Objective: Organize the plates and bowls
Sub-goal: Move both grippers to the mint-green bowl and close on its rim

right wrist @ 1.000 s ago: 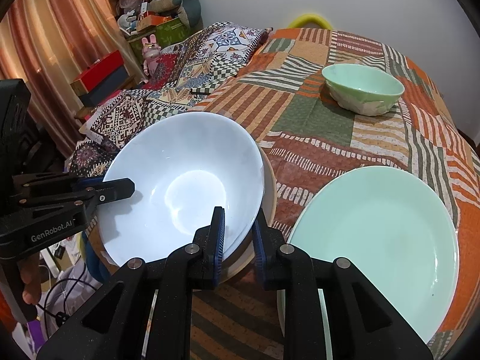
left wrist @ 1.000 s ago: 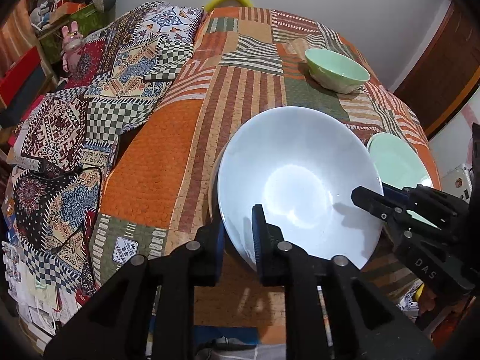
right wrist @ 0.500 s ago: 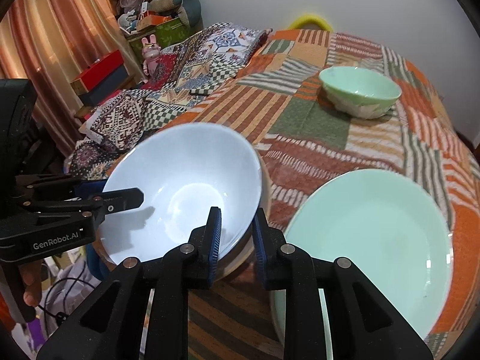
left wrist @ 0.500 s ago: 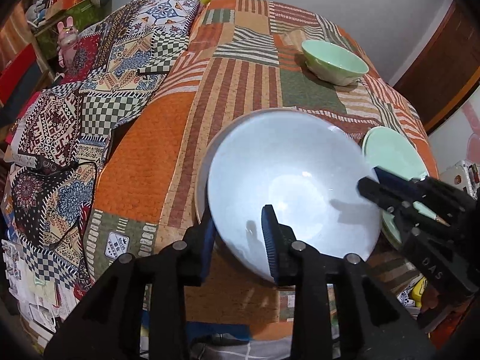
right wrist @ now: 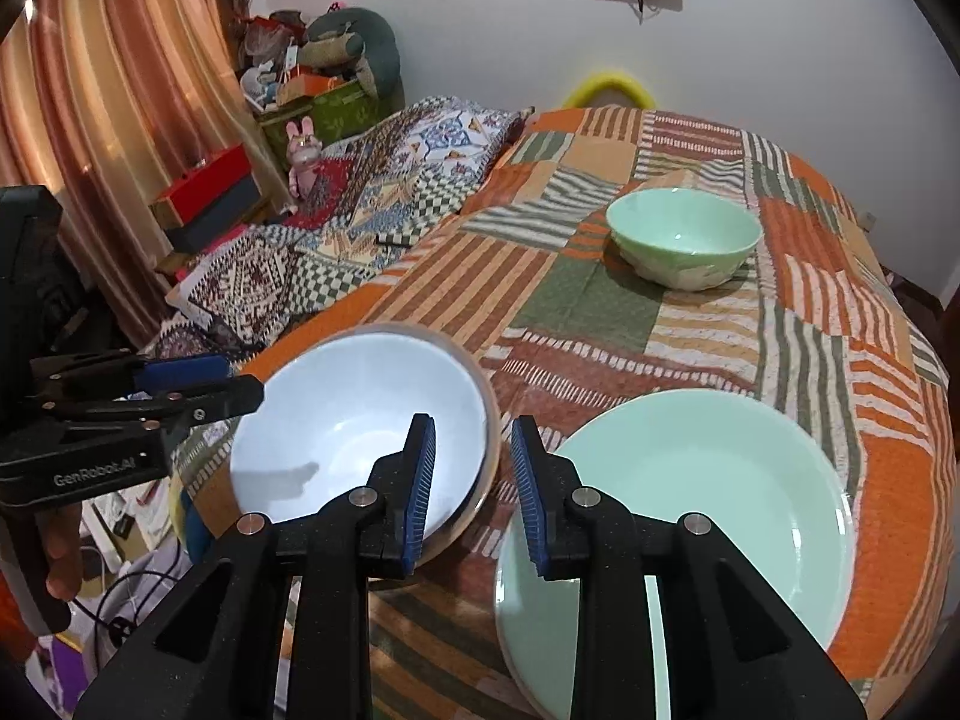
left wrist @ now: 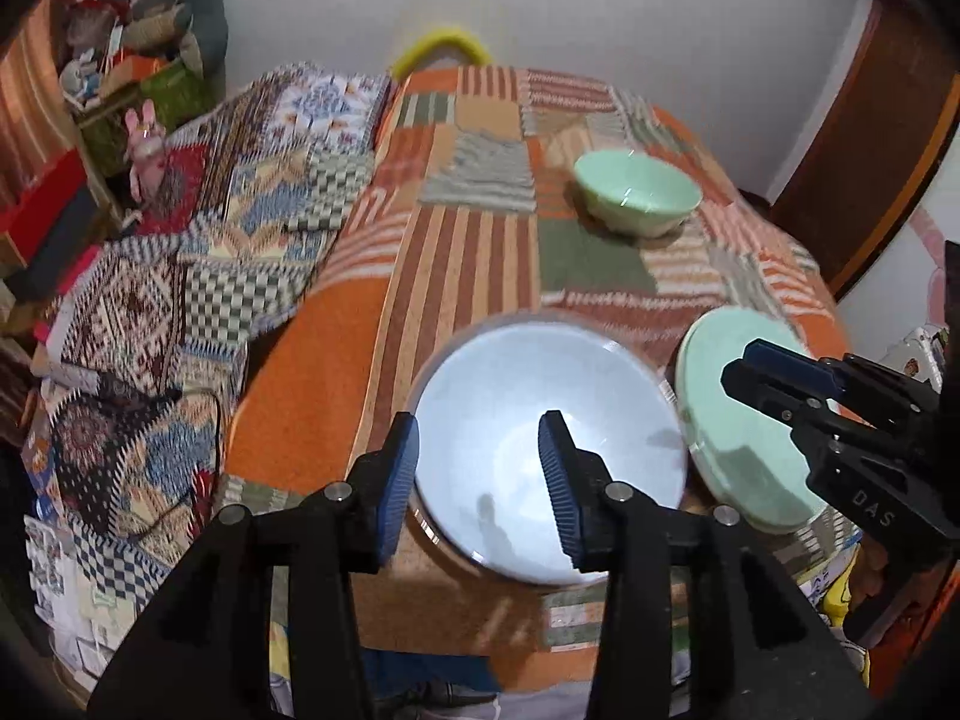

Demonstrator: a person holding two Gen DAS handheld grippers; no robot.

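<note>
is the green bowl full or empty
Empty: the right wrist view shows the green bowl's bare inside, upright on the quilt.

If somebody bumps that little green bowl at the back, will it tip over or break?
The green bowl probably won't tip easily: it looks wide and low, sitting upright on the patchwork cloth. It looks glossy and hard, like glass or ceramic, so it may slip in a grip and could crack if it fell.

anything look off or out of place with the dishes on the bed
Mostly fine; nothing is spilled or visibly broken. One oddity: the green plate sits at the quilt's near edge and seems to overhang it. The white bowl rests level on a plate, and the green bowl stands upright.
</note>
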